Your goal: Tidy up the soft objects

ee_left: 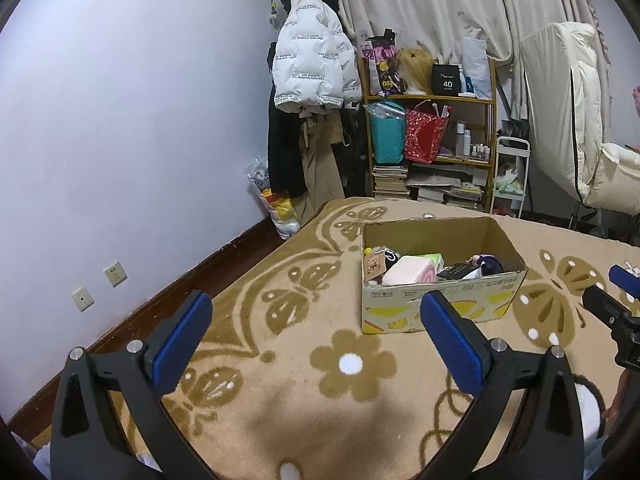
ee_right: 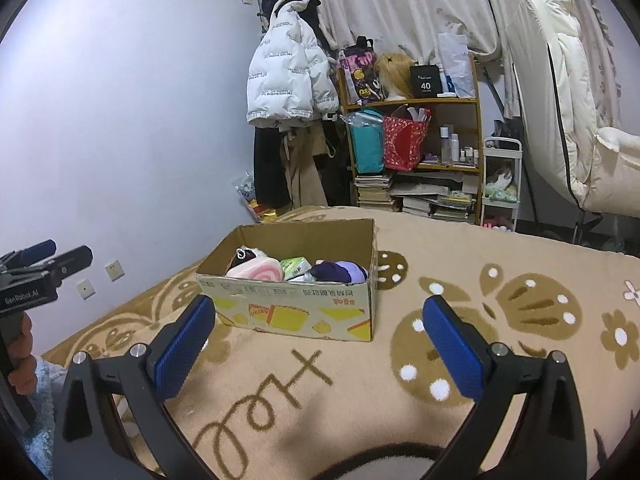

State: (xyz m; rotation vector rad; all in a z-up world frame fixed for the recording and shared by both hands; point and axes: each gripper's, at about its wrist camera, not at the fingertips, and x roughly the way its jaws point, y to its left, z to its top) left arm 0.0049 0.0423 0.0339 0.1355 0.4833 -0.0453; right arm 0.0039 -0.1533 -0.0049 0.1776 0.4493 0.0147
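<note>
A cardboard box point(ee_left: 440, 304) point(ee_right: 288, 312) stands on the beige patterned blanket point(ee_left: 304, 360) point(ee_right: 360, 392). Inside lie soft items: a pink roll-shaped plush point(ee_left: 408, 271) point(ee_right: 256, 270), a green tissue pack point(ee_right: 295, 266), a purple plush point(ee_right: 340, 272) and a small bear pouch point(ee_left: 374, 263). My left gripper point(ee_left: 316, 320) is open and empty, hovering short of the box's left corner. My right gripper point(ee_right: 320, 324) is open and empty in front of the box. Each tool shows at the edge of the other's view: the right tool point(ee_left: 616, 304), the left tool point(ee_right: 36, 272).
Behind the bed stand a wooden shelf point(ee_left: 432, 100) point(ee_right: 416, 102) with bags, books and bottles, a coat rack with a white puffer jacket point(ee_left: 312, 60) point(ee_right: 284, 76), a small white cart point(ee_left: 512, 176) and curtains. A white chair point(ee_right: 576, 120) is at right. Wall sockets point(ee_left: 116, 274) sit low at left.
</note>
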